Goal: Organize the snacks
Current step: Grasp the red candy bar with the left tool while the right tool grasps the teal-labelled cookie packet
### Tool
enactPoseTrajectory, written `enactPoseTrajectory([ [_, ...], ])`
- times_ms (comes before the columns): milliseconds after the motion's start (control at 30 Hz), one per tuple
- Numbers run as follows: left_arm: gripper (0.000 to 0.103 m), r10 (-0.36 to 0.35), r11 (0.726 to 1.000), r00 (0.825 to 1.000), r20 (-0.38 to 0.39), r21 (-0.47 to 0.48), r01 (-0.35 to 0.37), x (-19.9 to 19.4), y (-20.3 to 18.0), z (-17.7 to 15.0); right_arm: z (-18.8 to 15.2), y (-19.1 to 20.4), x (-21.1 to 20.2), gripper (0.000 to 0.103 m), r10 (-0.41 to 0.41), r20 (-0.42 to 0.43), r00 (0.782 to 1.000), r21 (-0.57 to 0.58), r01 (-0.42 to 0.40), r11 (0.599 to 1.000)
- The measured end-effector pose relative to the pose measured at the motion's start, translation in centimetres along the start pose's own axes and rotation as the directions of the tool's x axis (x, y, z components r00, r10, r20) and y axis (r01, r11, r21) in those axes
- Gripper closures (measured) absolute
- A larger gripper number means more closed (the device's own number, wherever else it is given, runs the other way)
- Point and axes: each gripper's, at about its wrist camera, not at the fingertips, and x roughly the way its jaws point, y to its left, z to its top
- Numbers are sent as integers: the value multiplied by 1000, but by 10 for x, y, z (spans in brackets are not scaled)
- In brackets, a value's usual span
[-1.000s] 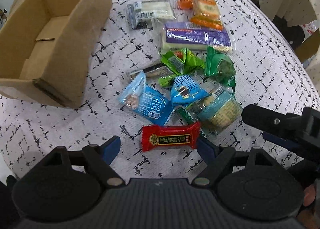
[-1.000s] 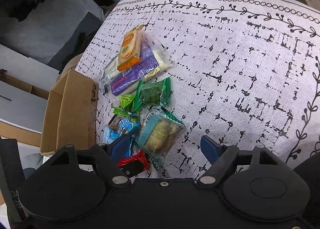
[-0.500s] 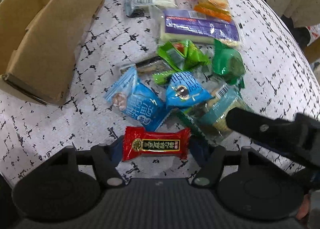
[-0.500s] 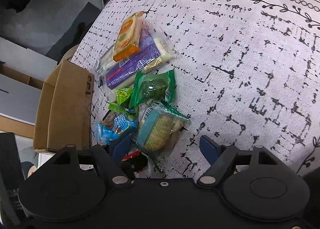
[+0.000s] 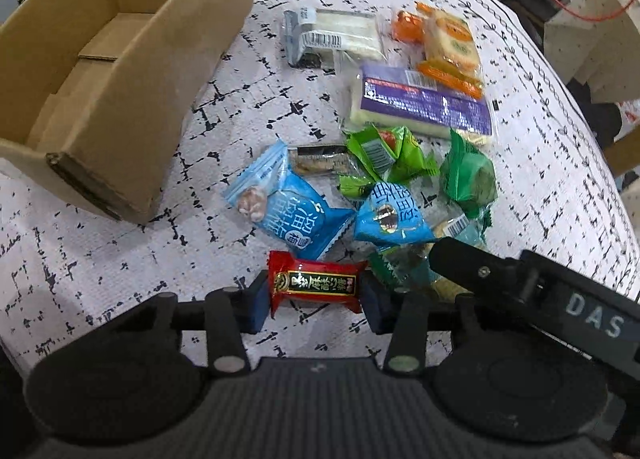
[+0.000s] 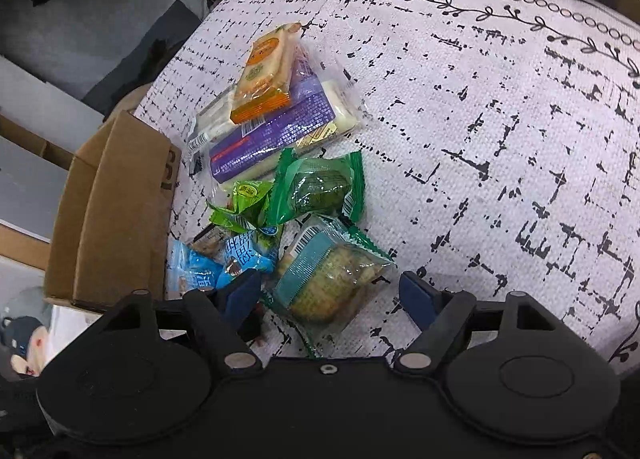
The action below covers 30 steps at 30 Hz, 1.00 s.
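White cloth with black dashes covers the tabletop (image 5: pixel 120 259), where a heap of snack packets lies at about 3 o'clock from an open-topped box (image 5: pixel 132 71). Nearest the camera in the left wrist view is a red candy (image 5: pixel 316 283), likely light, crinkly and slick in its wrapper, so it is best pinched across its short ends; the left hand-held gripper (image 5: pixel 315 301) has just been closing, and its blue pads now sit against those ends. The right hand-held gripper (image 6: pixel 332 295) stands wide apart, straddling a teal cracker pack (image 6: pixel 328 283) without pressing it; that pack looks soft-wrapped and crushable.
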Motion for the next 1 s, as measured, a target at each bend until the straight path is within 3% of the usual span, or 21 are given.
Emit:
enactPoseTrajectory([
  [267,58,24,1000,999,42,-17,-23,-11,11,1,-1,13,4,29,-65,22,998,-30,66,997],
  [433,58,52,998,995,83,-22,-51,-16,18,3,-2,21,5,44,-120,38,992,-49,122,991],
  [467,58,51,998,995,89,-25,-49,-17,19,4,-2,21,5,51,-121,43,992,-48,123,991],
  [533,58,52,998,992,118,-24,-50,-24,20,5,-2,20,3,55,-114,46,992,-32,116,993],
  [567,58,49,999,990,131,-24,-46,-27,21,6,-2,20,2,63,-115,47,992,-21,116,993],
  [767,58,-17,998,986,167,-52,26,-45,26,10,-8,27,-16,64,-141,68,988,-18,143,990],
  [1000,58,-76,994,966,247,-60,94,-74,37,17,-11,34,-41,64,-154,95,984,-10,156,988],
])
